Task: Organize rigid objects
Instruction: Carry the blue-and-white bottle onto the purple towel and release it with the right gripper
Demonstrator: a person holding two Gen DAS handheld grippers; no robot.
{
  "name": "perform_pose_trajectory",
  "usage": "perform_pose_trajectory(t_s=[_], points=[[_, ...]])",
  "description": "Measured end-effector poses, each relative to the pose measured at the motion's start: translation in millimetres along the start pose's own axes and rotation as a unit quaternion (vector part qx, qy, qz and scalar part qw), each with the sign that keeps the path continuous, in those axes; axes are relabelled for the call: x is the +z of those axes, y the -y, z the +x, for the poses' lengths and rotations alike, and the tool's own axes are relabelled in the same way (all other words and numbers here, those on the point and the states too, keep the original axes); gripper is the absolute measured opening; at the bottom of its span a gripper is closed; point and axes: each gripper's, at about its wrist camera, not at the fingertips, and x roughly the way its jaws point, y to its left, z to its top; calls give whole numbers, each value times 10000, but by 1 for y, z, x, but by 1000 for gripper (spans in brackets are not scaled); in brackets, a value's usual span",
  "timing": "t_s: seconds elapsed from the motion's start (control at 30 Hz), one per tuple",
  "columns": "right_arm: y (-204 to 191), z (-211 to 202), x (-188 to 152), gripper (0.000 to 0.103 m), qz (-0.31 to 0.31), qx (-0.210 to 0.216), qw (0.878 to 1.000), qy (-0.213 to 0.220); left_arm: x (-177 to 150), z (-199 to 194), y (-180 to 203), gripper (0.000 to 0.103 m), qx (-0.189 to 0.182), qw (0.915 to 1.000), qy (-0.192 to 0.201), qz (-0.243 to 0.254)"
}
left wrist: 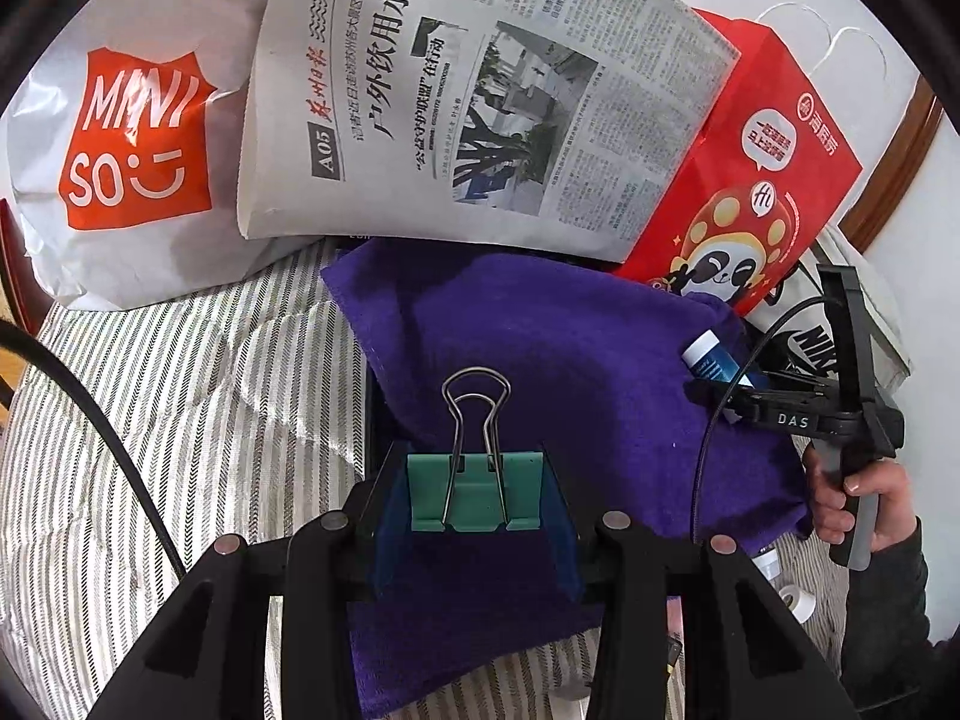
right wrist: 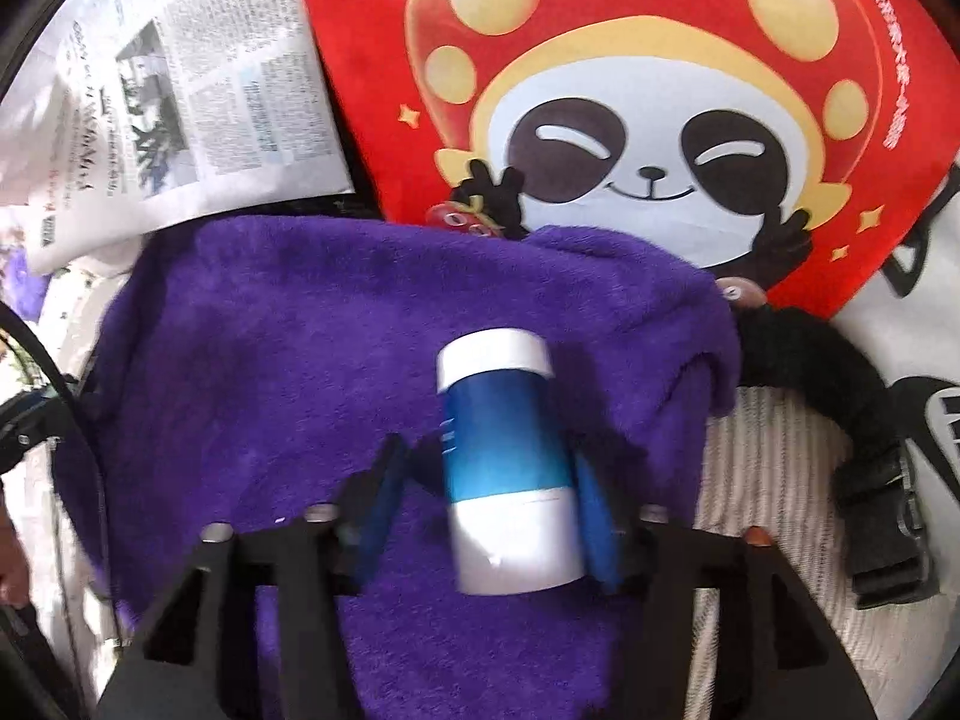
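Viewing through the left wrist camera, the left claw (left wrist: 477, 516) is clamped on one teal metal binder clip with silver wire handles (left wrist: 477, 489), held above the purple terry-cloth towel (left wrist: 540, 330) that lies on the striped bed cover (left wrist: 180, 408). One folded newspaper (left wrist: 480, 90), one white plastic shopping bag with an orange logo (left wrist: 120, 150) and one red paper gift bag with a panda print (left wrist: 750, 180) lie behind the towel. The right claw (left wrist: 729, 381) shows at the towel's right edge, at one blue-and-white cylindrical bottle (left wrist: 708, 357); two small white items lie lower right, too small to identify. In the right wrist view, the right claw (right wrist: 480, 498) stands apart: the bottle (right wrist: 510, 462) lies between the pads on the towel (right wrist: 270, 330), unpressed. Judged progress: the bottle appears placed on the towel, the clip still awaits placement.
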Motion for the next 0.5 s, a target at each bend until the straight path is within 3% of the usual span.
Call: perform_pose_trajectory(t_s=[0.17, 0.27, 0.5], points=[[-3, -13, -9, 62, 159, -65, 9999, 8, -4, -4, 6, 39, 187, 9997, 61, 117], [-1, -35, -11, 62, 272, -11, 9995, 144, -4, -1, 10, 39, 87, 9999, 24, 59], [-16, -92, -38, 64, 141, -533, 9963, 653, 8, 7, 31, 39, 231, 9993, 46, 307]])
